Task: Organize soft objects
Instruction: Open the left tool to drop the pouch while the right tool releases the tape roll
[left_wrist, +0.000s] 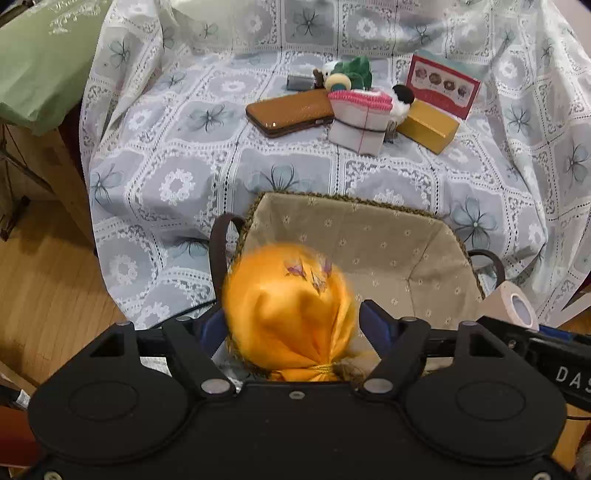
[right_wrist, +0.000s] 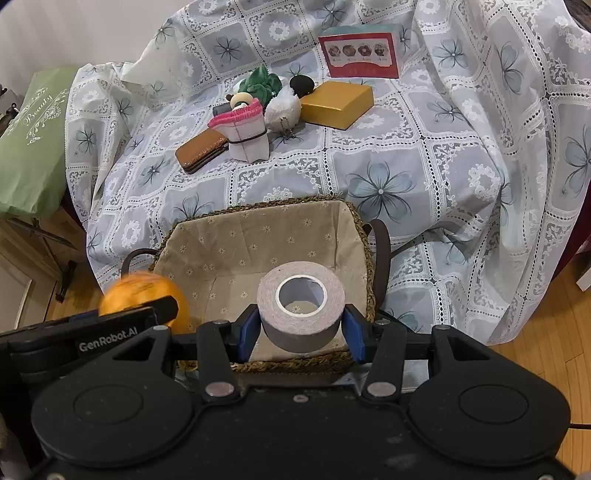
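Task progress, seen from both wrist views: the lined wicker basket (right_wrist: 258, 236) stands at the near edge of the cloth-draped surface (right_wrist: 424, 166) and its fabric floor shows nothing lying in it, so no item appears to be stowed yet. The left gripper (left_wrist: 295, 325) hangs over the basket's left rim with an orange satin pouch (left_wrist: 288, 306) between its jaws; the pouch is motion-blurred and the blue pads stand just clear of its sides, which reads as jaws parted in release, the pouch dropping toward the basket. The right gripper (right_wrist: 301, 328) hovers over the near part of the basket, its jaws closed on a grey tape roll (right_wrist: 301, 306), hole facing up, not yet let go. Left on the surface, well apart from the basket, is a cluster: a pink-trimmed knit bundle (right_wrist: 245, 133), a white fluffy toy (right_wrist: 282, 109), a green fabric piece (right_wrist: 260, 85), a brown case (right_wrist: 199, 151), a gold box (right_wrist: 338, 103) and a red card (right_wrist: 360, 55). Judged from this, the sorting is at an early stage, with the soft pieces in the cluster still to be gathered
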